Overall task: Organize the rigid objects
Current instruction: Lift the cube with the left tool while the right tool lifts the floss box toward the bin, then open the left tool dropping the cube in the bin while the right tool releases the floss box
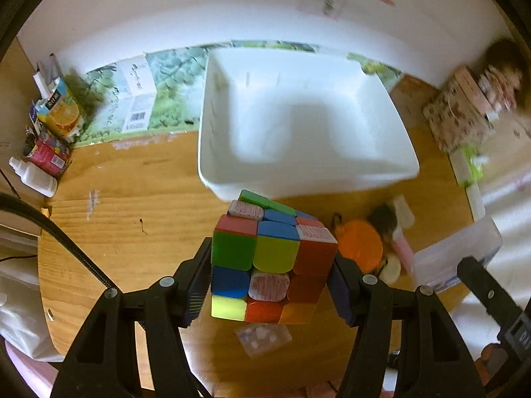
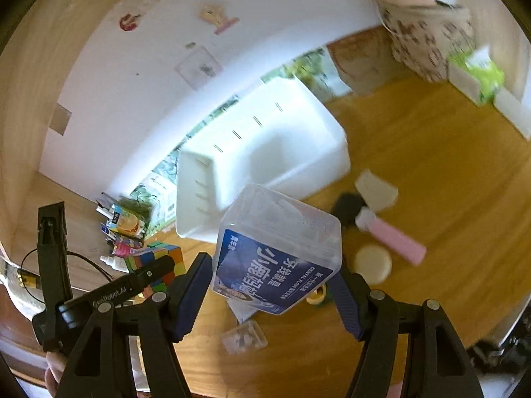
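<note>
Left gripper [image 1: 270,285] clamps a puzzle cube [image 1: 270,262], tilted corner-down, above the wooden table [image 1: 132,205]. Right gripper [image 2: 273,293] clamps a clear dental-floss box [image 2: 278,248], long axis slanting toward the white bin [image 2: 265,152].

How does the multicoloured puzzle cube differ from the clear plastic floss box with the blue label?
The multicoloured puzzle cube is opaque with many coloured tiles; the clear plastic floss box is see-through with one blue printed label. The cube sits in the left gripper, the box in the right gripper. Both are clamped between jaws, near the empty white plastic bin.
</note>
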Action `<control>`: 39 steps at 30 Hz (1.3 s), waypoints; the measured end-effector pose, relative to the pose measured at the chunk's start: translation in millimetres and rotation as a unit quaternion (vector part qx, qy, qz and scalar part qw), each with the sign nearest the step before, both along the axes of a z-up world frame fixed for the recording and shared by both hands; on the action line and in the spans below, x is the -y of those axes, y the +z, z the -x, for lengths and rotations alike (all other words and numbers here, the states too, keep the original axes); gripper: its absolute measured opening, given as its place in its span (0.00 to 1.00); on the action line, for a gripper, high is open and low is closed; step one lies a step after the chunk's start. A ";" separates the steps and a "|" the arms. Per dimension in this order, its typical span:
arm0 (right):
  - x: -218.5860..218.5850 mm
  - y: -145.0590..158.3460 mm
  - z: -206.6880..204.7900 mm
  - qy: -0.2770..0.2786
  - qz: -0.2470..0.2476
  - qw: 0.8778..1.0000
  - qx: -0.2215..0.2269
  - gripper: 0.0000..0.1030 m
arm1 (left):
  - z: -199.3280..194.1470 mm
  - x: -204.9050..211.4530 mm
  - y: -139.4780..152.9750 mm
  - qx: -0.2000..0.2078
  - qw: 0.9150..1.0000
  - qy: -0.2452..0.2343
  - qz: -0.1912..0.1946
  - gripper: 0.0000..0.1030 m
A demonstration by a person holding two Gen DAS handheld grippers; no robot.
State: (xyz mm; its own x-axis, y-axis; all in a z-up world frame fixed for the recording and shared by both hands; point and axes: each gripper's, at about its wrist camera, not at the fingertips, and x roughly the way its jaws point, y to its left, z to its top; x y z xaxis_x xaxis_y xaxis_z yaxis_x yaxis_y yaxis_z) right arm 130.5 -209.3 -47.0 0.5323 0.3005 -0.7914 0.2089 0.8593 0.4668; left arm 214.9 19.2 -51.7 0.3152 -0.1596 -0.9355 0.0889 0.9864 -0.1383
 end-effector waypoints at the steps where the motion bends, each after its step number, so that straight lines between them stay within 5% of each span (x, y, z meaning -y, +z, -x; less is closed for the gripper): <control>1: -0.1 1.1 -5.0 0.005 0.003 1.000 0.004 0.68 | -4.5 1.3 0.9 0.003 1.000 0.007 0.001 0.64; 19: 32.5 -4.3 -110.7 0.115 0.073 0.982 0.132 0.68 | -64.0 41.3 3.7 0.106 0.992 0.071 0.023 0.64; 28: 26.4 -21.2 -139.3 0.173 0.099 0.962 0.187 0.68 | -60.0 62.5 -2.5 0.198 0.977 0.080 -0.003 0.64; 39: 24.0 -46.1 -159.4 0.204 0.081 0.960 0.175 0.68 | -78.3 65.6 -18.3 0.170 0.979 0.113 -0.026 0.64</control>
State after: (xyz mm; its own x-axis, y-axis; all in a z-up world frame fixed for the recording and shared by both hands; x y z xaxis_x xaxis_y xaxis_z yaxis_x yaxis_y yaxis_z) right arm 289.9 -233.3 -93.1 0.6385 0.4285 -0.6393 -0.3063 0.9035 0.2998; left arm 293.3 -46.5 -69.9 0.6307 -0.0052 -0.7760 -0.0997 0.9911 -0.0877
